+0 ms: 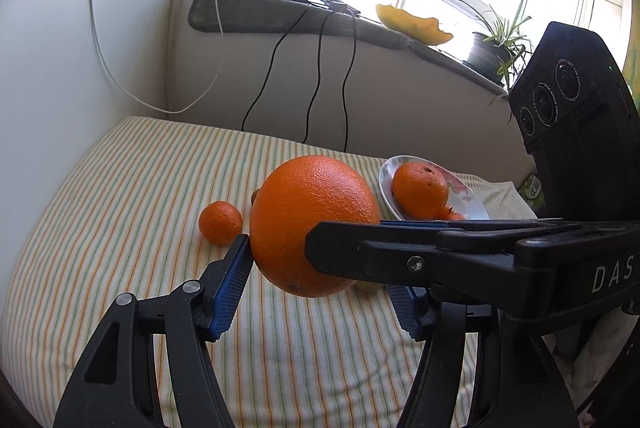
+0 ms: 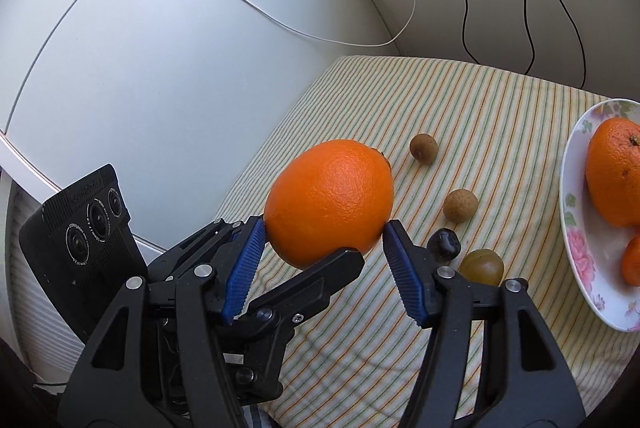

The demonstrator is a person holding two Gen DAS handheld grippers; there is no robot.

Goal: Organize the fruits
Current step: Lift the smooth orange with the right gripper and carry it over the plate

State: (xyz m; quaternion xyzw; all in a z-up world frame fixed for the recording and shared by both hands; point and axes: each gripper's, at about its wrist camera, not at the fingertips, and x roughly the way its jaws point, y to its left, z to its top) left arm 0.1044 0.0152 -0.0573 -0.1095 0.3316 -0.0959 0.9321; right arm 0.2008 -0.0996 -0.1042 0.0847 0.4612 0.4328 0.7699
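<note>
A large orange (image 1: pixel 308 216) hangs above the striped sheet (image 1: pixel 120 211), held from two sides. My left gripper (image 1: pixel 314 240) is shut on it; its left pad presses the peel, its right pad is hidden behind a finger (image 1: pixel 360 248) of the right gripper. In the right wrist view my right gripper (image 2: pixel 324 228) is shut on the same large orange (image 2: pixel 332 195), both blue pads on its sides, and a finger (image 2: pixel 320 280) of the left gripper reaches under it. A flowered plate (image 2: pixel 568 187) at the right holds an orange (image 2: pixel 616 171) and a mandarin (image 2: pixel 634 266).
A small mandarin (image 1: pixel 220 222) lies on the sheet left of the held orange. Two brown round fruits (image 2: pixel 423 148) (image 2: pixel 460 205), a dark fruit (image 2: pixel 444 244) and a greenish one (image 2: pixel 482 266) lie between me and the plate. Cables (image 1: pixel 316 87) hang down the wall behind; a potted plant (image 1: pixel 492 47) stands on the sill.
</note>
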